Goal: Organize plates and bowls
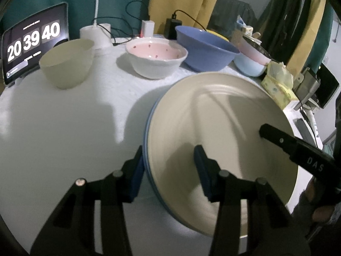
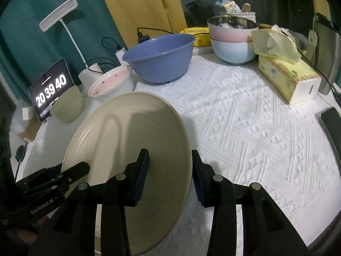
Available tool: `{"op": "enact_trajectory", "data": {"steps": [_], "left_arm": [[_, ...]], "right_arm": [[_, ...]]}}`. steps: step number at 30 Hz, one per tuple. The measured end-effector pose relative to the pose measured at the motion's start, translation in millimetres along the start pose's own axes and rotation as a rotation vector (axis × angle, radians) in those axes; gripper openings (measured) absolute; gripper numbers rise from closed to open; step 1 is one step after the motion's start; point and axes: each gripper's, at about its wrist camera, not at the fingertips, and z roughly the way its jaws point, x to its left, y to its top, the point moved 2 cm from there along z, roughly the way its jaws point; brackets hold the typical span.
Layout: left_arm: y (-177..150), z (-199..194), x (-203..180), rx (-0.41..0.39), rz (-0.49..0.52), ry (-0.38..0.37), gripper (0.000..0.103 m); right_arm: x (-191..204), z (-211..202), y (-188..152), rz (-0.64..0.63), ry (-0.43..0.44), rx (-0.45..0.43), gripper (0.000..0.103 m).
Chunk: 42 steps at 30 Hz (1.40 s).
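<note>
A cream plate [image 1: 213, 117] lies on top of a blue plate [image 1: 147, 132], of which only the rim shows. The stack tilts above the white table. My left gripper [image 1: 169, 170] is shut on the stack's left rim, one pad under the blue edge and one on the cream face. My right gripper [image 2: 170, 172] is shut on the opposite rim of the cream plate [image 2: 127, 128]. Each gripper shows in the other's view, the right gripper [image 1: 277, 138] and the left gripper [image 2: 70, 175]. Behind stand a pale green bowl [image 1: 68, 64], a white bowl with a pink inside [image 1: 156, 57] and a blue bowl [image 1: 204, 49].
Stacked pink and light-blue bowls [image 2: 232, 42] stand at the back right beside a yellow tissue box [image 2: 287, 79]. A tablet clock [image 2: 51, 89], a white lamp [image 2: 61, 19] and cables line the back left. A phone [image 2: 332, 123] lies at the right edge of the white textured cloth [image 2: 245, 128].
</note>
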Motion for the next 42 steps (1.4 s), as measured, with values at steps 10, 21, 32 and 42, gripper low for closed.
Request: {"op": "enact_trajectory", "data": {"steps": [10,21,32,42], "left_arm": [[-0.5,-15.3,27.8,-0.023,-0.028,0.02,0.046],[-4.6,-31.4,72.8,-0.046,-0.081,0.047,0.046],[-13.2,-43.0,114.5,-0.056,-0.134,0.071,0.046],[-19.7,-53.2,152.5,-0.062,-0.181,0.108,0.046]], "right_arm": [[30.5,1.0,4.3,-0.04,0.02,0.0,0.042],[79.1,13.3,6.8,-0.104,0.05,0.013,0.042],[121.5,27.6,6.8,-0.163,0.074,0.036,0.042],[159.0,43.1,5.4,-0.213,0.107,0.065,0.042]]}}
